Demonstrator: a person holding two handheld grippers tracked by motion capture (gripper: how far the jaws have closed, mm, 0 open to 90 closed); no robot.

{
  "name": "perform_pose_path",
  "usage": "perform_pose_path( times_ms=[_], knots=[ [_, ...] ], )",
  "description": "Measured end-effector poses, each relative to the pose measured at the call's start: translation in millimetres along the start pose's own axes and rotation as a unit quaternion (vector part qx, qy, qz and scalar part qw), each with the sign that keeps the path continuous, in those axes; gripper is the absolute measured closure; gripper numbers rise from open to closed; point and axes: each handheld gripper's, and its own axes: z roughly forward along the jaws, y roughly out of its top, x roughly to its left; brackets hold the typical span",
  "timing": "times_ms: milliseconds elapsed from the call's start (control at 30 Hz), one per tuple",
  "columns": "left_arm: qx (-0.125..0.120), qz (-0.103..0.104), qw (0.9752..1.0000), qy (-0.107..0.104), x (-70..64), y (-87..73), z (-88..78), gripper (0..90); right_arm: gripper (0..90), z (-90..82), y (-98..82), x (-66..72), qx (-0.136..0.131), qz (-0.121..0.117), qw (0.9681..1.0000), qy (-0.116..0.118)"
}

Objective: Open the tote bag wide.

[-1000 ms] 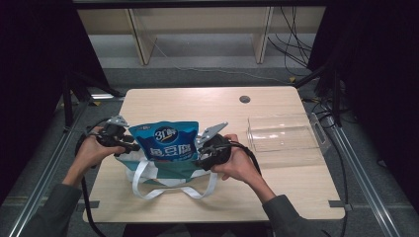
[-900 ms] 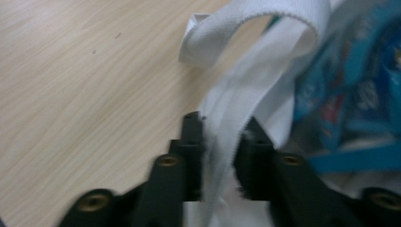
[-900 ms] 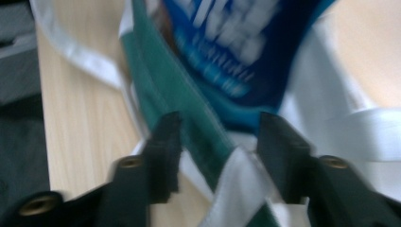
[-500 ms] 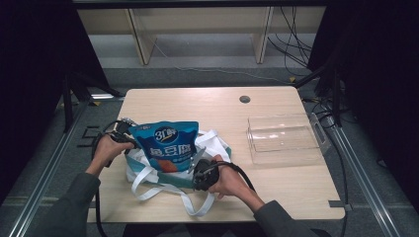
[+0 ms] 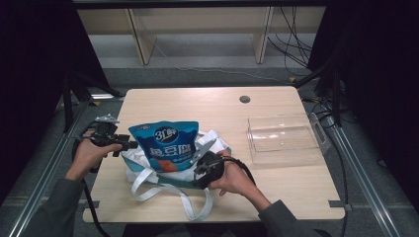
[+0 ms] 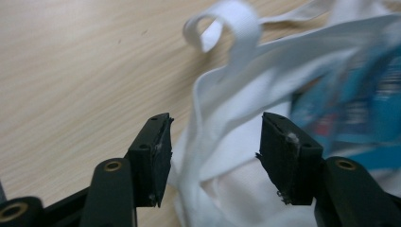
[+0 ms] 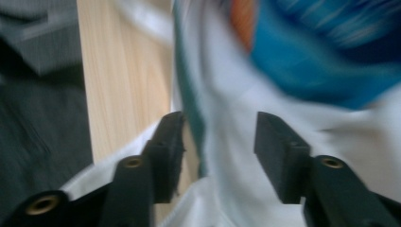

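Your one blue pouch [image 5: 167, 144] reads "3" in a white circle, with large white characters below too small to make out. It stands in the one white bag [image 5: 148, 170] between your two tools. Your left tool [image 5: 132, 145] has just been opening; its jaws stand apart, bag cloth between them, unpinched. Your right tool [image 5: 195, 177] also just reopened, jaws apart around the bag's edge. One clear box [image 5: 284, 138] lies well beyond your right tool.
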Motion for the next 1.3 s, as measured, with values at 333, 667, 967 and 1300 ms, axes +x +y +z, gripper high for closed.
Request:
perform_pose_path(
  times_ms=[333, 667, 967, 1300],
  knots=[
    [0.034, 0.100, 0.9920, -0.070, -53.7, -23.1, -17.0, 43.3, 50.0, -46.8, -3.4, -36.6, -0.049, 0.058, 0.9913, -0.107],
    [0.068, 0.145, 0.9793, -0.124, -76.1, -32.6, 23.9, 46.4, 69.6, -20.5, 3.9, -59.8, -0.023, 0.045, 0.9934, -0.103],
    [0.140, 0.182, 0.9657, -0.120, -85.8, -60.7, 40.7, 77.0, 88.7, -5.5, -6.2, -89.5, -0.027, 0.092, 0.9867, -0.132],
    [0.168, 0.178, 0.9638, -0.107, -83.6, -66.3, 55.7, 77.6, 88.5, 31.6, -16.6, -107.3, 0.006, 0.102, 0.9850, -0.139]
  ],
)
